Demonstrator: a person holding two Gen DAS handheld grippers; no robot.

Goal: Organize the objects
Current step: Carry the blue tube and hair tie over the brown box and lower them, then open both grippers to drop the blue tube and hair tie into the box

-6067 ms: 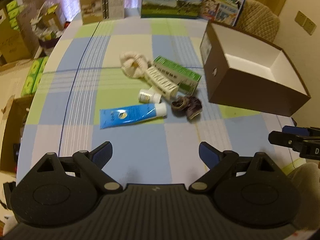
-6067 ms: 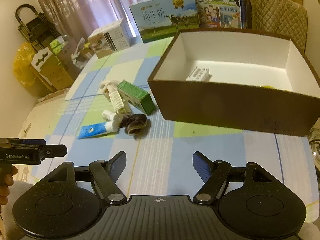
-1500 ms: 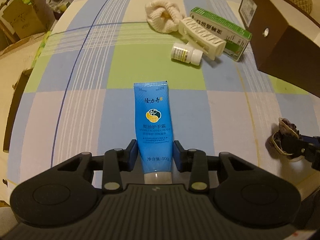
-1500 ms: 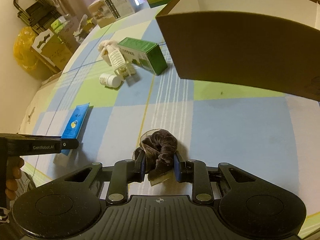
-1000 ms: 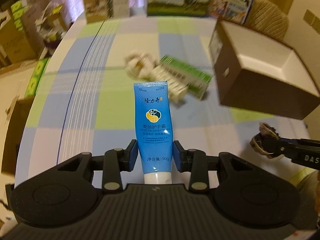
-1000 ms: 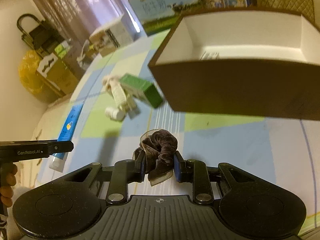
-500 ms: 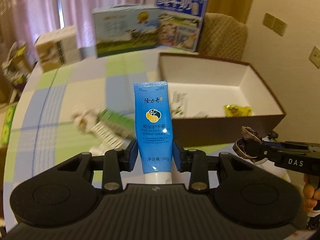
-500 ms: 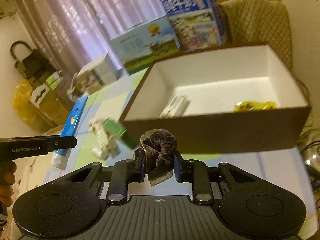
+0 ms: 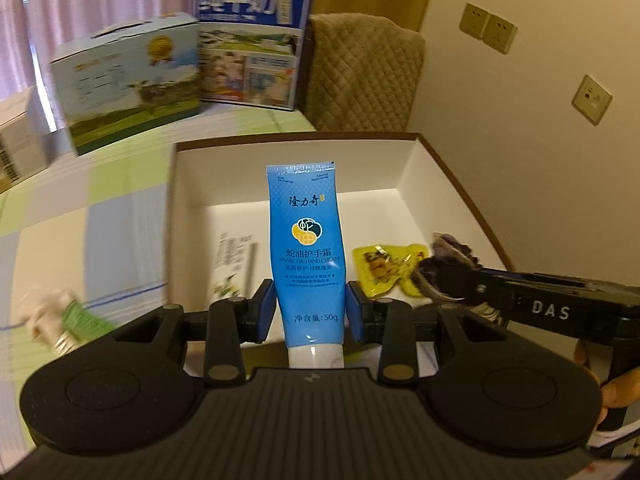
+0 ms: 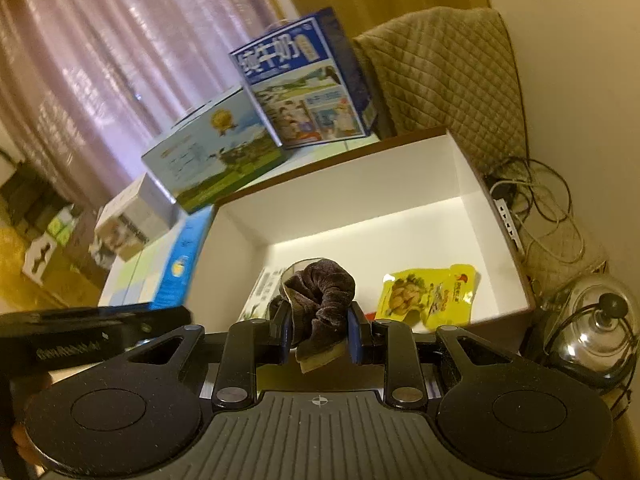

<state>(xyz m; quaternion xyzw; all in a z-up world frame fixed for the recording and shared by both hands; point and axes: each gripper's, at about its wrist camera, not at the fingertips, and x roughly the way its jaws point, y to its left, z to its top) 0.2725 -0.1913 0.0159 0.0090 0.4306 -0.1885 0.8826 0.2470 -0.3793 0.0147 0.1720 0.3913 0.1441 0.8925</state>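
Note:
My left gripper (image 9: 311, 312) is shut on a blue hand cream tube (image 9: 306, 252), held upright over the near wall of the brown box (image 9: 452, 176) with a white inside. My right gripper (image 10: 319, 334) is shut on a dark brown scrunchie (image 10: 324, 292) and hovers over the same box (image 10: 472, 168). In the left wrist view the scrunchie (image 9: 448, 252) shows at the right gripper's tip. Inside the box lie a yellow snack packet (image 10: 428, 294) and a small white carton (image 9: 234, 264). The tube (image 10: 182, 260) appears blurred at the left in the right wrist view.
Two milk cartons (image 9: 252, 40) (image 9: 128, 80) stand behind the box on the checked tablecloth (image 9: 80, 208). A green box and a white roll (image 9: 56, 320) lie blurred at the left. A quilted chair (image 10: 440, 64), cables and a metal kettle (image 10: 600, 328) are to the right.
Both grippers have risen and moved forward over the box, each still holding its object. The loose items on the table have slid out to the left edge of view.

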